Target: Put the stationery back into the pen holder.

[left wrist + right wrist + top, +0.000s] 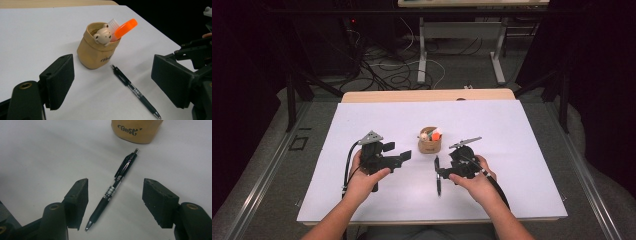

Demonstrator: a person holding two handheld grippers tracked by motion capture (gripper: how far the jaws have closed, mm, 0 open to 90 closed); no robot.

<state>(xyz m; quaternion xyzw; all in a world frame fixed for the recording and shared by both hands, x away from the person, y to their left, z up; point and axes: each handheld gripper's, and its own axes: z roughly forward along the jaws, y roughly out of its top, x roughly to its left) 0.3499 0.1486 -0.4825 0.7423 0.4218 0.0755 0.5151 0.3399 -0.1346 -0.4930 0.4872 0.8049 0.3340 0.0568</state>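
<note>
1. High view, left side: the left gripper [404, 156] hovers over the white table [362, 120], its jaws parted and empty, with plenty of bare room around it.
2. Centre: a tan pouch-like holder [430, 144] stands upright, with a small bear figure [103, 36] and an orange-capped item [126, 28] in it.
3. Just right of that holder's base lies the black pen [113, 189], flat on the table. It looks light, stiff and smooth, likely to roll; its rubber grip section seems the best hold.
4. Right: the right gripper [115, 203] straddles the pen, jaws apart, not pressing it. The table edge is well off.
</note>
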